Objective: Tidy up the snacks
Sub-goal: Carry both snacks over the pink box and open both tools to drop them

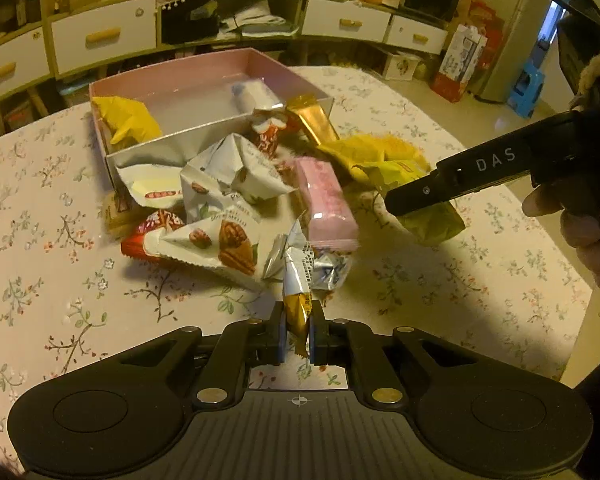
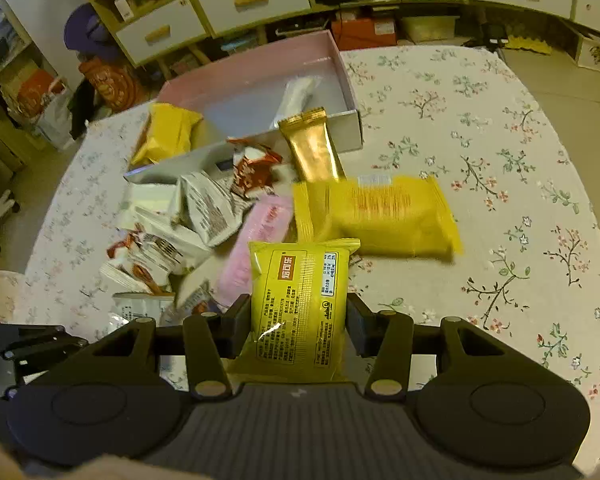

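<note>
The left tool (image 1: 298, 330) is clamped on a gold-silver wrapper (image 1: 297, 280), long axis pointing forward. The right tool (image 2: 298, 320) clamps a yellow packet (image 2: 300, 304), lengthwise forward too.

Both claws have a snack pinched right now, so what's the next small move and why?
Probably carry the right claw, shut on the yellow snack packet, forward over the pile and release it in the pink box. The box has bare floor, and another yellow packet already lies there.
</note>
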Demonstrator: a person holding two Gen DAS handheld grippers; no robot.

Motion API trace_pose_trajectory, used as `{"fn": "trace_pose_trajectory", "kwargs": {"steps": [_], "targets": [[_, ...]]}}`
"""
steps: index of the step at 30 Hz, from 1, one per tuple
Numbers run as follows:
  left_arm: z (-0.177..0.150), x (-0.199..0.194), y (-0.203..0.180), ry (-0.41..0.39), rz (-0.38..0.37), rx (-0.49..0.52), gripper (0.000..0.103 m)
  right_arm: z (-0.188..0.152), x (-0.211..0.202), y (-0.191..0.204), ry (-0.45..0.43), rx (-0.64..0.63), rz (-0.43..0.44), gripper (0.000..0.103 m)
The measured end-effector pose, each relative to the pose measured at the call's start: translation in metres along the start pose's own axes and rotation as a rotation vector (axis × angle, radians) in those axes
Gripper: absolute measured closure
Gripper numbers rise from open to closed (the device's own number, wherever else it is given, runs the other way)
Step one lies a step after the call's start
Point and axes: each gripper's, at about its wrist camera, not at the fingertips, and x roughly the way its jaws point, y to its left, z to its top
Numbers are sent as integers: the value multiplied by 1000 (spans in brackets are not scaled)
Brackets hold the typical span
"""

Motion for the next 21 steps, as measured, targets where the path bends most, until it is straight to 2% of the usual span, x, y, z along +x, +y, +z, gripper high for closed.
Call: {"fn": "trace_pose_trajectory", "kwargs": {"steps": [11, 21], "targets": [[18, -20, 4, -66, 8, -39, 95, 15, -16, 5, -64, 10, 46, 57], [56, -19, 25, -94, 59, -94, 95, 54, -9, 6, -124, 55, 59, 57]]}}
